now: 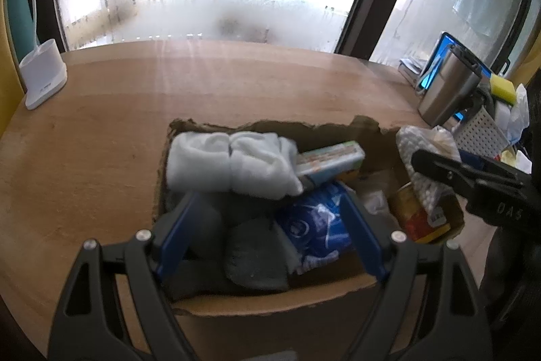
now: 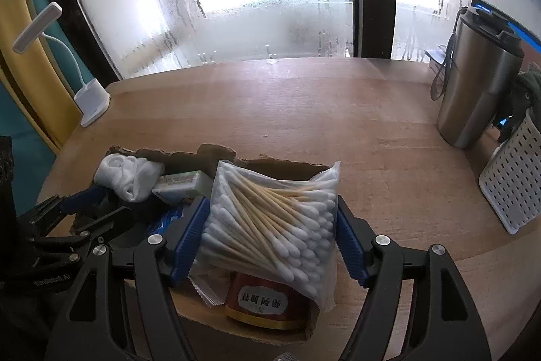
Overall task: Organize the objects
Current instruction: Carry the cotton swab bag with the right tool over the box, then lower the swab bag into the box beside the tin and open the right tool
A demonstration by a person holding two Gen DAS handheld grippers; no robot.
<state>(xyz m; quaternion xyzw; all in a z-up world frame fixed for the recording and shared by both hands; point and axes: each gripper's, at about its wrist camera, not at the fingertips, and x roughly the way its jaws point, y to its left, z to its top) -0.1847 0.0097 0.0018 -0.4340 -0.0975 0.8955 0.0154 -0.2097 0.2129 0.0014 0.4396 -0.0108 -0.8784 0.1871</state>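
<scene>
Right gripper [image 2: 270, 239] pinches a clear plastic bag of wooden cotton swabs [image 2: 270, 219] over the torn-edged cardboard box [image 2: 280, 166] on the wooden worktop [image 2: 389, 158], above a red-and-yellow tin [image 2: 267, 303], seemingly to drop it in; left gripper [image 1: 267, 232] gapes empty over rolled grey cloths [image 1: 253, 256].

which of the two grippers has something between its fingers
The right gripper: the clear bag of cotton swabs sits between its blue fingers. The left gripper hangs empty over the cardboard box.

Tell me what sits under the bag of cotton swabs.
Under the bag of cotton swabs a red and yellow can shows, lying in the cardboard box, beside a white packet edge. The bag covers the rest of the can.
</scene>
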